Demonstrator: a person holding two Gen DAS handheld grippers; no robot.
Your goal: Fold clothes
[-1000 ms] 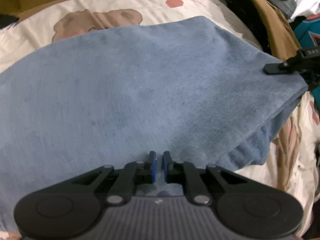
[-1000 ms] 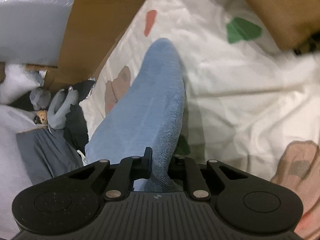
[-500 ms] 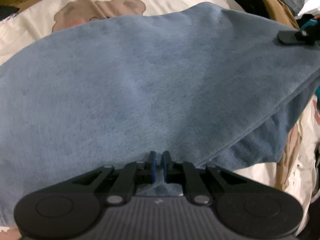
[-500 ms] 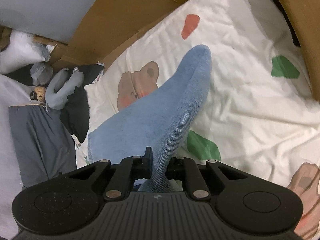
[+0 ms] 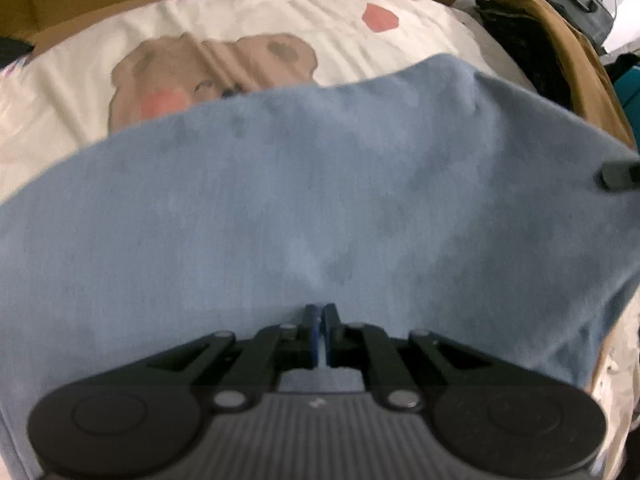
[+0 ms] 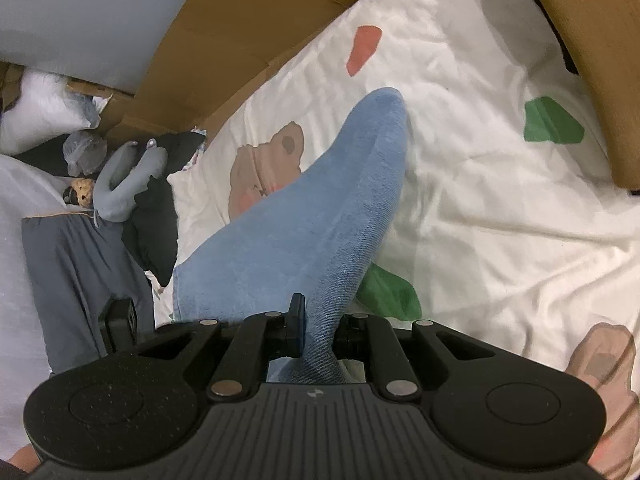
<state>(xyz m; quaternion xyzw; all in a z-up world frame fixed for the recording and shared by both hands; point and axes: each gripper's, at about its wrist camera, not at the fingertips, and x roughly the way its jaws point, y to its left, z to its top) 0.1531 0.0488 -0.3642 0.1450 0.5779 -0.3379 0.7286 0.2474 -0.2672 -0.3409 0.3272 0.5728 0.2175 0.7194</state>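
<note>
On the bed, the left gripper (image 5: 319,312) had its jaws closed on the edge of the soft blue garment (image 5: 320,208), which was spread over the cream bear-print sheet (image 5: 248,28). The right gripper (image 6: 318,320) pinched a bunched fold of it; cardboard (image 6: 240,36) stood behind.

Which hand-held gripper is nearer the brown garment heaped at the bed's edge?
Right. The right hand-held gripper pinches the blue cloth just below the brown garment; the left hand-held gripper grips the cloth's near edge, farther off.
</note>
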